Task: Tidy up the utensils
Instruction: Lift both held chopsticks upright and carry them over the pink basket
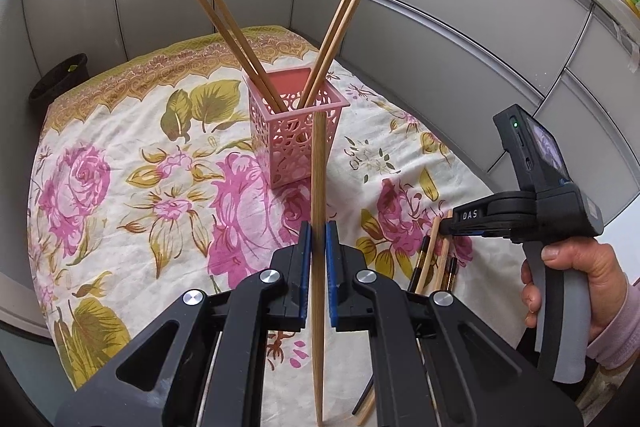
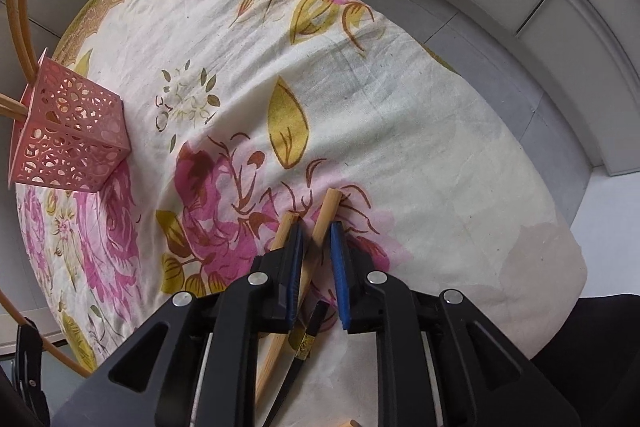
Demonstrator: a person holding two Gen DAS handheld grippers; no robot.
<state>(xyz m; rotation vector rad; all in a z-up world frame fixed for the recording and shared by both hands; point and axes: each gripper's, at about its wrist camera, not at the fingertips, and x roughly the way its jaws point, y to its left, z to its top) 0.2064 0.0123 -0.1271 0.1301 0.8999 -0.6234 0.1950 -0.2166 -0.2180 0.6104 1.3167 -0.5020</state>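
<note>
where grey cabinets [image 1: 460,27] close in, a floral tablecloth [image 1: 120,167], creased

Right tongs [image 2: 317,259] astride bamboo chopstick [image 2: 325,217]

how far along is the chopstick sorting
Done: four wooden chopsticks stand in the pink holder. In hand: the left gripper is shut on another chopstick; the right gripper straddles a loose chopstick, not visibly clamped. Left: that small pile on the floral cloth, including dark ones.
</note>
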